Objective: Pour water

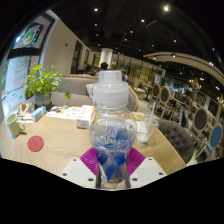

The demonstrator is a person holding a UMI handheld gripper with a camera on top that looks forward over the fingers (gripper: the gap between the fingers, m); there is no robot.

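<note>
Clear plastic bottle (112,125) (white cap) | upright | jaws clamped on its base | gripper (112,168)

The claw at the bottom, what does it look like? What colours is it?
The claw has two flat, blocky white fingers that spread apart toward the bottom. Each finger has a bright magenta pad on its inner face. No cables, markings or sleeve show in this view.
</note>
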